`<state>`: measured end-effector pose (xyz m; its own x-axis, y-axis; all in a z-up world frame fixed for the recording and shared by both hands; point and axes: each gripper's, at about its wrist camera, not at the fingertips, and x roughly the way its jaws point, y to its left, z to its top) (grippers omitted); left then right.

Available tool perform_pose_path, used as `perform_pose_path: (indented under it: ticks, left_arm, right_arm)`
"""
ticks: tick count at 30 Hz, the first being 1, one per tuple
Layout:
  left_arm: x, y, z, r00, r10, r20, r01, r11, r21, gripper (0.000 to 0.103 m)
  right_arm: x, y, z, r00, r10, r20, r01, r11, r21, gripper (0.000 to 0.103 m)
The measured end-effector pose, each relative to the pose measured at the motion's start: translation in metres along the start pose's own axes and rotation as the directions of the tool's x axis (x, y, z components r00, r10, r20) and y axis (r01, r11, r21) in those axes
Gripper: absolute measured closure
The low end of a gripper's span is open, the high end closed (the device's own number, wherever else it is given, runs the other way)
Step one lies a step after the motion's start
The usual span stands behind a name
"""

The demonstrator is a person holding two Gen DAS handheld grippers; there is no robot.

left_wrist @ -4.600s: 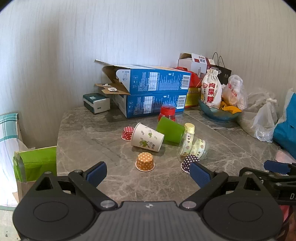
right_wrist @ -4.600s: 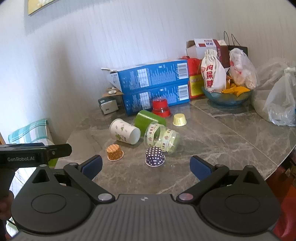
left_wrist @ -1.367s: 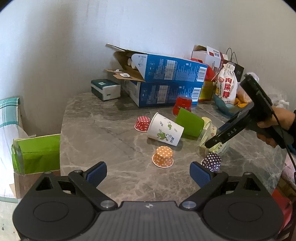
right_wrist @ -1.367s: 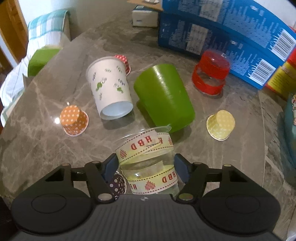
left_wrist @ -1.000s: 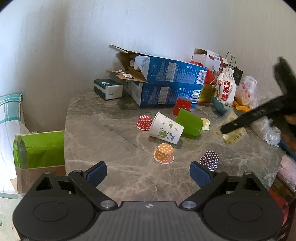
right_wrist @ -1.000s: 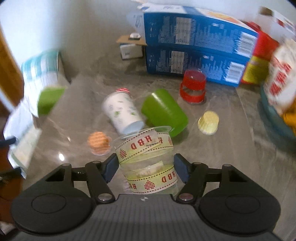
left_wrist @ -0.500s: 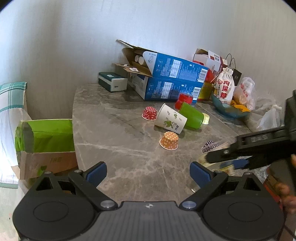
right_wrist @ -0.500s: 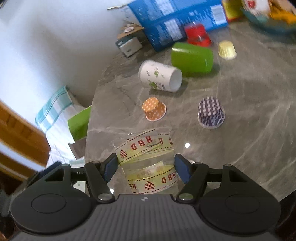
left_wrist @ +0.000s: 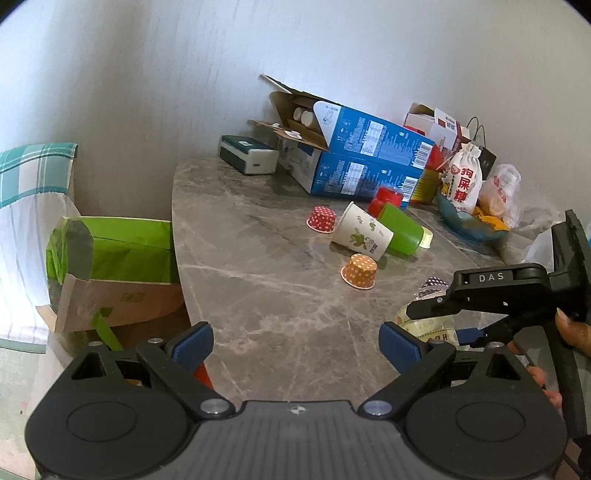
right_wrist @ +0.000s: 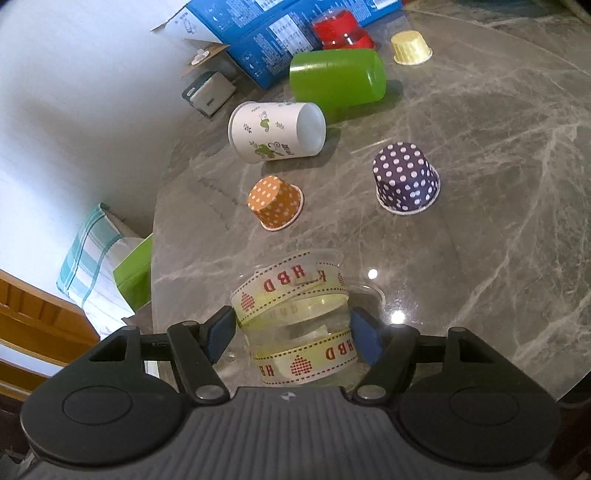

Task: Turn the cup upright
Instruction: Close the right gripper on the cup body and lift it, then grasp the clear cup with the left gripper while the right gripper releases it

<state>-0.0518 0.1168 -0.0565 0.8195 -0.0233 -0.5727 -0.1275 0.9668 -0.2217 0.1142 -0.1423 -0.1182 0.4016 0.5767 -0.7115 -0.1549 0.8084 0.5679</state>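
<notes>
My right gripper [right_wrist: 293, 332] is shut on a clear plastic cup [right_wrist: 295, 314] wrapped in cream "HBD" ribbon, held near the front edge of the marble table [right_wrist: 498, 184]. Whether the cup touches the table I cannot tell. In the left wrist view the cup [left_wrist: 424, 325] shows at the right, partly hidden under the right gripper's black body [left_wrist: 498, 291]. My left gripper [left_wrist: 295, 345] is open and empty, low over the table's front edge. A white leaf-print cup [right_wrist: 277, 131] and a green cup [right_wrist: 338, 79] lie on their sides further back.
Small inverted paper cups stand around: orange dotted [right_wrist: 275, 201], purple dotted [right_wrist: 406, 177], yellow [right_wrist: 412, 48], red dotted [left_wrist: 322, 219]. A red container [right_wrist: 341, 29] and blue boxes [left_wrist: 362, 158] stand at the back. A bowl with bags [left_wrist: 472, 221] sits back right. A green-lined box [left_wrist: 110, 258] stands left of the table.
My right gripper has carried the ribbon cup from among the other cups toward the table's front edge and turned it. The left gripper has drawn back and stayed open.
</notes>
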Motion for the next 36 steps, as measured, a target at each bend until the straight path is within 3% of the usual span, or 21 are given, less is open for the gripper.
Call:
perform_pose_path:
  ticks: [3, 10, 15, 18, 20, 24, 27, 30, 32, 34, 36]
  left_arm:
    - [0.002, -0.002, -0.002, 1.0, -0.005, -0.006, 0.005, 1.0, -0.002, 0.005]
    - [0.01, -0.002, -0.005, 0.999, -0.009, -0.033, 0.007, 0.999, -0.036, 0.005]
    - [0.018, -0.002, -0.008, 0.997, -0.062, -0.05, 0.059, 0.996, -0.074, 0.005]
    - [0.034, -0.007, -0.007, 0.992, -0.081, -0.1, 0.072, 0.993, -0.092, 0.004]
    - [0.048, -0.012, -0.004, 0.983, -0.112, -0.148, 0.096, 0.989, -0.114, 0.004]
    - [0.072, -0.025, 0.01, 0.947, -0.232, -0.221, 0.183, 0.958, -0.22, 0.004]
    - [0.09, -0.038, 0.023, 0.93, -0.25, -0.269, 0.173, 0.944, -0.28, 0.004]
    - [0.108, -0.053, 0.033, 0.917, -0.213, -0.337, 0.118, 0.953, -0.281, 0.007]
    - [0.126, -0.067, 0.034, 0.89, -0.189, -0.416, 0.079, 0.96, -0.267, 0.013]
    - [0.137, -0.081, 0.033, 0.874, -0.141, -0.465, 0.046, 0.977, -0.209, 0.014]
    - [0.146, -0.095, 0.033, 0.871, -0.073, -0.486, 0.004, 0.99, -0.142, 0.014]
  right_arm:
    - [-0.002, 0.002, 0.001, 1.0, -0.019, 0.014, 0.019, 1.0, -0.022, 0.024]
    - [-0.013, 0.006, -0.001, 0.999, -0.026, 0.041, 0.029, 0.997, -0.07, 0.024]
    - [-0.031, 0.003, -0.009, 0.995, -0.013, 0.094, 0.023, 0.994, -0.103, 0.021]
    - [-0.039, -0.002, -0.016, 0.992, 0.0, 0.125, 0.015, 0.993, -0.119, 0.021]
    - [-0.044, -0.009, -0.022, 0.989, 0.022, 0.144, -0.005, 0.993, -0.114, 0.021]
    - [-0.054, -0.022, -0.035, 0.981, 0.053, 0.187, -0.034, 0.994, -0.103, 0.019]
    - [-0.066, -0.034, -0.041, 0.967, 0.068, 0.245, -0.048, 0.995, -0.083, 0.012]
    - [-0.077, -0.048, -0.045, 0.954, 0.074, 0.291, -0.056, 0.996, -0.068, 0.011]
    - [-0.08, -0.058, -0.046, 0.952, 0.076, 0.296, -0.064, 0.997, -0.051, 0.011]
    - [-0.082, -0.069, -0.047, 0.952, 0.09, 0.293, -0.083, 0.996, -0.036, 0.011]
    - [-0.085, -0.078, -0.049, 0.947, 0.109, 0.301, -0.109, 0.994, -0.016, 0.011]
